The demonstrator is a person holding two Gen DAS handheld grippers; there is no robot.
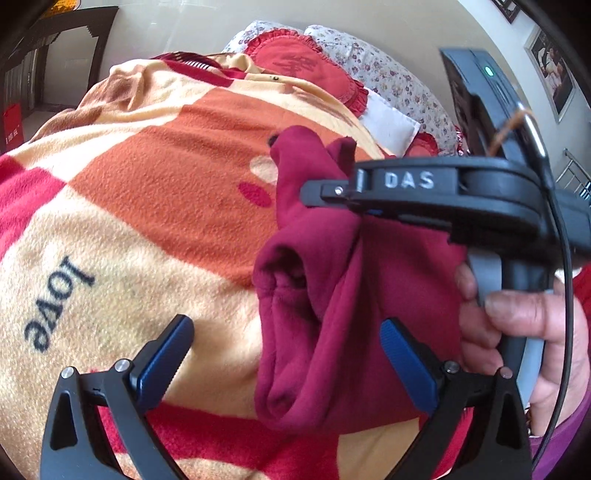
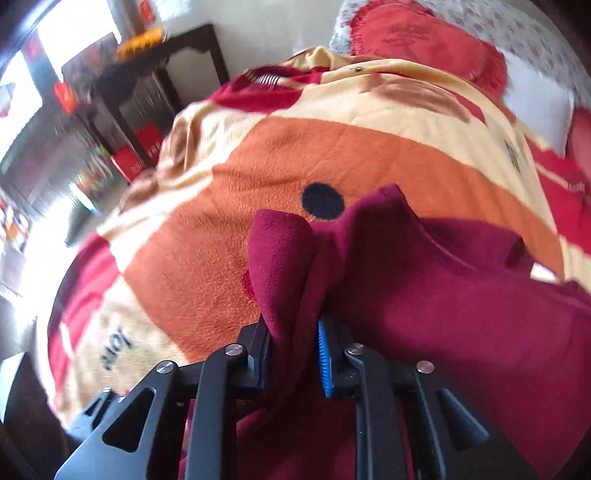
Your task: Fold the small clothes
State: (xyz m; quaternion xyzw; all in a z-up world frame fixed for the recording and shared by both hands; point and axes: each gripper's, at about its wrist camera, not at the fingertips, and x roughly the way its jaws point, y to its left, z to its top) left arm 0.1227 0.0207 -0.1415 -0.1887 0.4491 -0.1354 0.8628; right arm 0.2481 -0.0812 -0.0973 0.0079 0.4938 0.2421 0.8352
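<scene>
Right gripper (image 2: 293, 354) clamped on bunched edge of maroon garment (image 2: 424, 280) above blanket (image 2: 295, 147). Left gripper (image 1: 284, 362) wide open, empty. Fleece probably soft, light, floppy; pinch hem corner.

Bed (image 1: 155, 155) lying under a fleece blanket (image 2: 332, 155) in orange, cream and red blocks, "love" printed on it. Red frilled cushion (image 1: 295, 62) and floral pillows (image 1: 391, 77) sitting at the head. Pale wall (image 1: 166, 26) standing behind, framed pictures (image 1: 554, 81) hanging on it. Dark wooden furniture (image 2: 177, 62) standing beside the bed; bright daylight (image 2: 22, 92) coming through at that side.
</scene>
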